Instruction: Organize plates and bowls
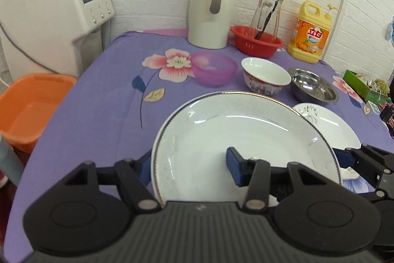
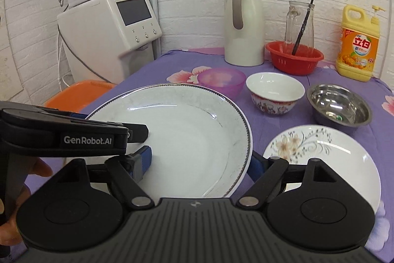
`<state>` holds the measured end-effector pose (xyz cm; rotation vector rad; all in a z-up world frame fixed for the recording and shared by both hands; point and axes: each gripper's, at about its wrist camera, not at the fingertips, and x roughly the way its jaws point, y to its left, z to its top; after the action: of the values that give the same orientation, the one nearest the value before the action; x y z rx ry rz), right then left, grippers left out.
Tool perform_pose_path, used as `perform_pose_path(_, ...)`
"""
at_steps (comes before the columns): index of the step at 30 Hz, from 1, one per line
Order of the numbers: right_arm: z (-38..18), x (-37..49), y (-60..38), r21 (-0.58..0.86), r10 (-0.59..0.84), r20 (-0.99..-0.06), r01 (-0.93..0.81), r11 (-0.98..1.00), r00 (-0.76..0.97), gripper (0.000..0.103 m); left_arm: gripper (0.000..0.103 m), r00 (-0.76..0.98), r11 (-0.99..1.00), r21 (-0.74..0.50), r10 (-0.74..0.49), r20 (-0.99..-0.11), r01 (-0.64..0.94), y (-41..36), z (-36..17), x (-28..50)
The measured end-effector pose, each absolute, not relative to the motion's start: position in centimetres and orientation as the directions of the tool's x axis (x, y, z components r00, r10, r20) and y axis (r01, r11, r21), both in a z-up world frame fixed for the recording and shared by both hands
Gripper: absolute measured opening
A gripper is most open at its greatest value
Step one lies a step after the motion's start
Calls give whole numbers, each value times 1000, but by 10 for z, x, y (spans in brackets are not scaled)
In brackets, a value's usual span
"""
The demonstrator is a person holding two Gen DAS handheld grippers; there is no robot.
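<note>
I have the big silver-rimmed plate (image 1: pixel 236 139) clamped from both sides. My left gripper (image 1: pixel 189 168) bites its left rim, one blue pad inside the dish and one under the edge; my right gripper (image 2: pixel 197 162) pinches the right rim the same way, jaws part-closed on it. The plate looks raised off the purple desk (image 1: pixel 98 90), just beside the flowered plate (image 2: pixel 327 157). I judge this the carrying step. Next I must keep both hands level and set it down, probably stacked with the flowered plate, clear of the steel bowl (image 2: pixel 339 110).
</note>
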<state>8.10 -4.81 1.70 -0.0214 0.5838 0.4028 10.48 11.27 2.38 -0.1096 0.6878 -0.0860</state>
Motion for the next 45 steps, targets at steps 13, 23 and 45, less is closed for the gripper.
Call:
perform_pose_path(13,-22,24,-34,77,363,-562,-389,918,743,103,48,751,993,-121,-79,-656,-1,120,-14,48)
perform_pose_path(23,-35,33,-36,78,380,-578,-414,907,722,103,53,753,986,-168,-122,-647,15,132,-22,52)
perform_pose_path(45,-14,141,-223,106,122,-542,-76,991,832,103,80,713,963,-201,-268,-648,179,11,11,169)
